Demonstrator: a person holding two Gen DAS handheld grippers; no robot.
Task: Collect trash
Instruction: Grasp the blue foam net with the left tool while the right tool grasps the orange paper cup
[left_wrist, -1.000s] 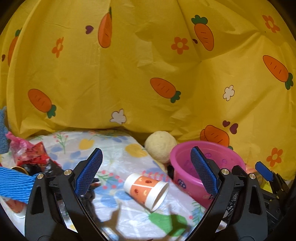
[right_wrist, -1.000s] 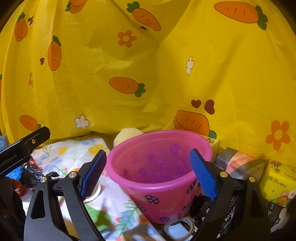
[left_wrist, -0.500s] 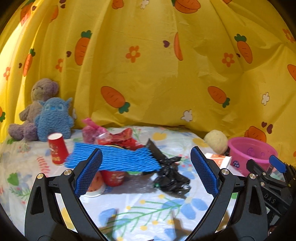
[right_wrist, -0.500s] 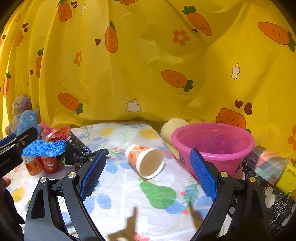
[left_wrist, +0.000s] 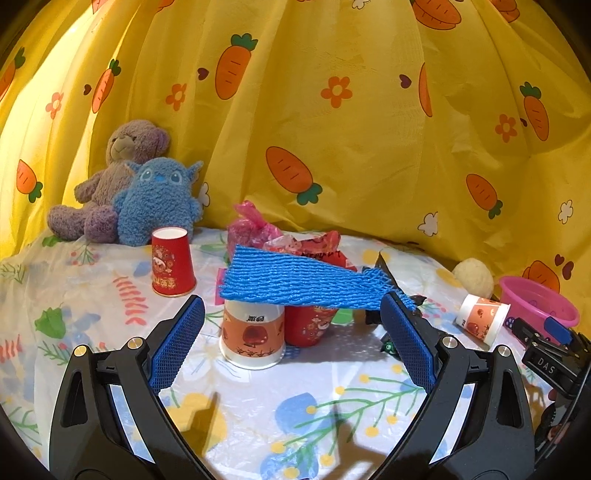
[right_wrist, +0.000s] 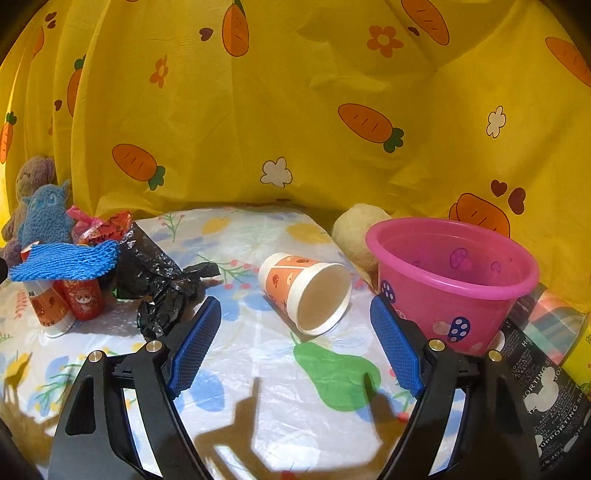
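Note:
My left gripper is open and empty, pointing at a trash pile. There a blue foam net lies across a white-and-orange cup and a red cup. Another red cup stands to the left. My right gripper is open, its jaws closing. A white-and-orange paper cup lies on its side just beyond its fingertips, untouched by the pads. The pink bucket stands right of that cup. A crumpled black plastic bag lies to the left.
Two plush toys sit at the back left against the yellow carrot curtain. A pink bag and red wrapper lie behind the net. A cream ball sits behind the bucket, with printed boxes at the right.
Both views swung left, away from the pink bucket. The left one now faces the net-covered cups. The right one has closed in on the tipped cup, its jaws slightly narrower.

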